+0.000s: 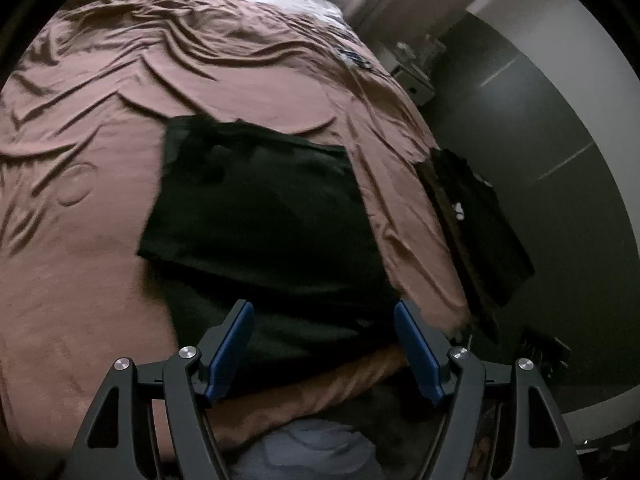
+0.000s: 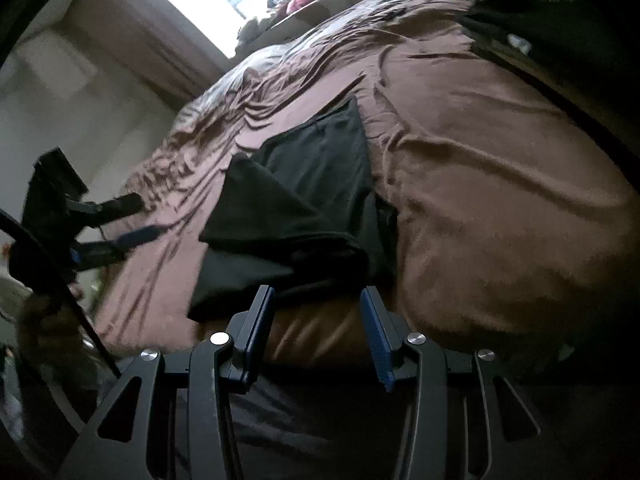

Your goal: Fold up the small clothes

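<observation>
Rumpled brown bedspread (image 1: 92, 208), dark folded garment (image 1: 256, 216) flat on it.

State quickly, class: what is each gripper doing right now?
Left gripper: jaws open, holding nothing, above the dark garment.
Right gripper: jaws open, holding nothing.

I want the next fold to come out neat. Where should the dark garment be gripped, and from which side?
Probably the dark garment at its near hem, the edge by the bed's front. It lies just ahead of the open right gripper, so come in low from the front and pinch both layers there.
</observation>
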Demonstrator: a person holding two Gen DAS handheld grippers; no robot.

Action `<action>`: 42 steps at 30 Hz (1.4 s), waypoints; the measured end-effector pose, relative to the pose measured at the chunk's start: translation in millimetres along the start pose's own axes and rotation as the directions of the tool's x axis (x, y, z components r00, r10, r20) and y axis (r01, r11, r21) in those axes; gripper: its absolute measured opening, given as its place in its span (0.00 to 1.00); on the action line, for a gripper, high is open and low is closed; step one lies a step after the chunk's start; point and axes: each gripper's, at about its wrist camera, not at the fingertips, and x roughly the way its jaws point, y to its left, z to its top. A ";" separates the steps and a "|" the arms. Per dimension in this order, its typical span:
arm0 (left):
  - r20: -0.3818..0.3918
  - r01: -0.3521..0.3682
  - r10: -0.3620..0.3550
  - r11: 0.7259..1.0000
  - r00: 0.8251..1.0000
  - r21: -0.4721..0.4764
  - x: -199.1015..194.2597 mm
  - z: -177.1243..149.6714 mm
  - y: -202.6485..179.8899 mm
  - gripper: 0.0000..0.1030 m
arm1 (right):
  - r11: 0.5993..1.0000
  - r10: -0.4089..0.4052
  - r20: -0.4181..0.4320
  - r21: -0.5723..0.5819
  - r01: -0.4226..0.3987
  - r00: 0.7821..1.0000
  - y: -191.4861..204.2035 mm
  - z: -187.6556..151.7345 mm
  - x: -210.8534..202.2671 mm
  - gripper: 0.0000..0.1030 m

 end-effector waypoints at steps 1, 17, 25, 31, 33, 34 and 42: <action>-0.001 -0.002 0.002 1.000 1.000 -0.011 -0.8 0.4 7.1 0.72 | 1.000 -0.012 -0.007 -0.020 0.011 1.000 1.6 2.3 3.5 0.41; -0.064 -0.034 0.026 0.992 0.998 -0.120 38.7 12.8 79.1 0.72 | 0.977 -0.078 -0.083 -0.204 0.060 0.993 12.4 26.7 51.3 0.38; -0.083 -0.060 0.047 0.985 0.995 -0.159 56.9 20.4 102.9 0.72 | 0.971 -0.098 -0.111 -0.230 0.070 0.989 10.2 33.2 67.2 0.32; -0.057 -0.067 0.056 0.976 0.997 -0.205 64.4 29.3 114.4 0.71 | 0.966 -0.117 -0.101 -0.243 0.089 0.988 11.7 33.9 70.3 0.05; -0.047 -0.068 0.059 0.972 0.997 -0.223 67.8 32.8 118.8 0.66 | 0.972 -0.093 -0.081 -0.224 0.073 0.992 12.1 34.3 63.9 0.04; -0.047 -0.077 0.068 0.971 0.997 -0.228 69.5 34.0 120.5 0.55 | 0.975 -0.082 -0.076 -0.214 0.064 0.994 10.9 34.1 61.4 0.04; 0.032 -0.142 0.151 0.969 0.988 -0.201 47.7 44.0 109.9 0.11 | 0.991 -0.014 -0.056 -0.134 0.006 0.998 -0.4 27.2 45.7 0.03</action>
